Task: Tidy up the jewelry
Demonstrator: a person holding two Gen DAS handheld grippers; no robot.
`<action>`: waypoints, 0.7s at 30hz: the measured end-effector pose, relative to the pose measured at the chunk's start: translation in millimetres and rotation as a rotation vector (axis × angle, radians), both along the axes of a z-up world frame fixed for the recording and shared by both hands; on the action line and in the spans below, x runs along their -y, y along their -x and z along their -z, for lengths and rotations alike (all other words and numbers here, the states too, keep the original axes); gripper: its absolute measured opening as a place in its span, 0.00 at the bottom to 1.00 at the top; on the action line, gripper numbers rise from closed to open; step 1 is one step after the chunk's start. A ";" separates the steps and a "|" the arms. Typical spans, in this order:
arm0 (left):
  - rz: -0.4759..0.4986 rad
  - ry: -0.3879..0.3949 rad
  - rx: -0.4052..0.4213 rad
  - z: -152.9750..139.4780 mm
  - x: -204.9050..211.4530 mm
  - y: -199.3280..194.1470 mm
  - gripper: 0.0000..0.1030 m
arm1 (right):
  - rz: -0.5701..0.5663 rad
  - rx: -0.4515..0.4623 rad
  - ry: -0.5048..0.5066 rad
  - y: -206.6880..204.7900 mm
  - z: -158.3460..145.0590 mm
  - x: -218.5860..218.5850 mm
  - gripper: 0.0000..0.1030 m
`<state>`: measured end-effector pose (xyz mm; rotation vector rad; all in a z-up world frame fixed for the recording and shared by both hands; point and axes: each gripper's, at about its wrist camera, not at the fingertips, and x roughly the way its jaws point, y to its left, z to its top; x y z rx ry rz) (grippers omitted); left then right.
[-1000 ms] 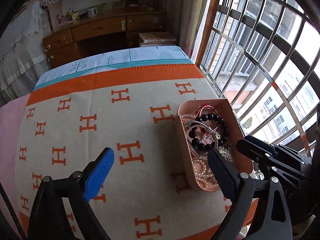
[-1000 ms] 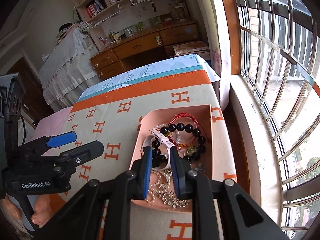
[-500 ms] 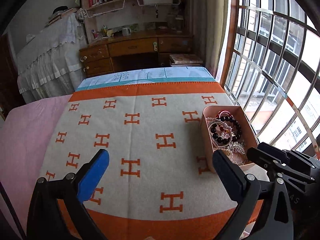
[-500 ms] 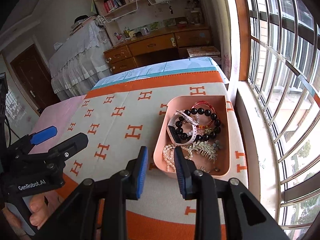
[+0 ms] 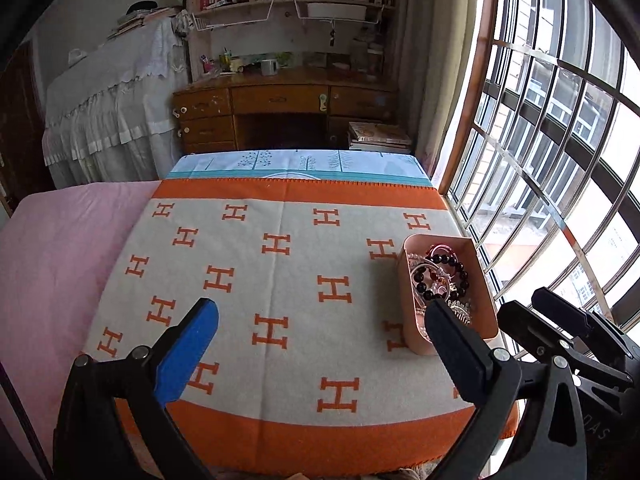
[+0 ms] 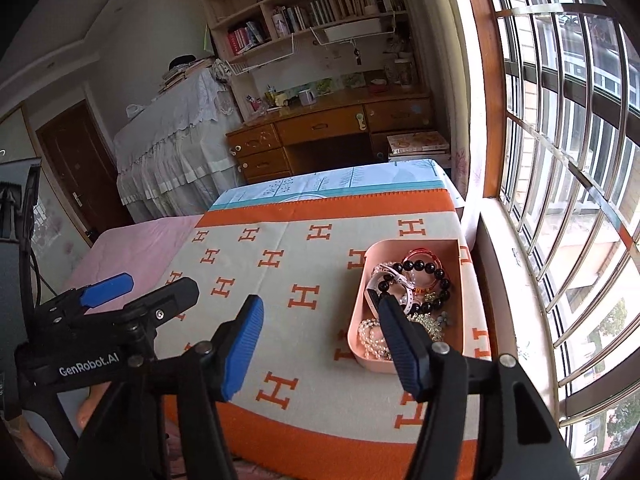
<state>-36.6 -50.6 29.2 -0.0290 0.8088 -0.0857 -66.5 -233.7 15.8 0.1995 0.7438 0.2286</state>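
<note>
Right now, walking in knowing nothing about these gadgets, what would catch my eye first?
Probably the orange-bordered blanket patterned with big H letters, spread across the bed. Next, the pink tray near its window-side edge, heaped with jewelry: a black bead bracelet, a red bangle and pearl strands. Nearest the cameras, the left gripper and right gripper both hover with blue-padded fingers spread wide, holding nothing.

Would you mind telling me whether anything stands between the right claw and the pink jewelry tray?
Nothing visible does: the open right claw hangs above bare blanket, and the pink jewelry tray lies just ahead, uncovered.
</note>
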 end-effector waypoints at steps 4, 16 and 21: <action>0.003 -0.017 0.004 -0.7 2.5 0.1 0.99 | 0.004 -0.005 0.009 -0.2 -2.5 -0.2 0.59; -0.001 -0.023 -0.001 -1.5 4.1 -0.3 0.99 | 0.009 -0.019 0.006 -1.3 -1.3 -2.3 0.59; -0.003 -0.027 -0.002 0.3 5.6 -0.8 0.99 | 0.011 -0.025 0.003 -2.6 -1.0 -1.8 0.59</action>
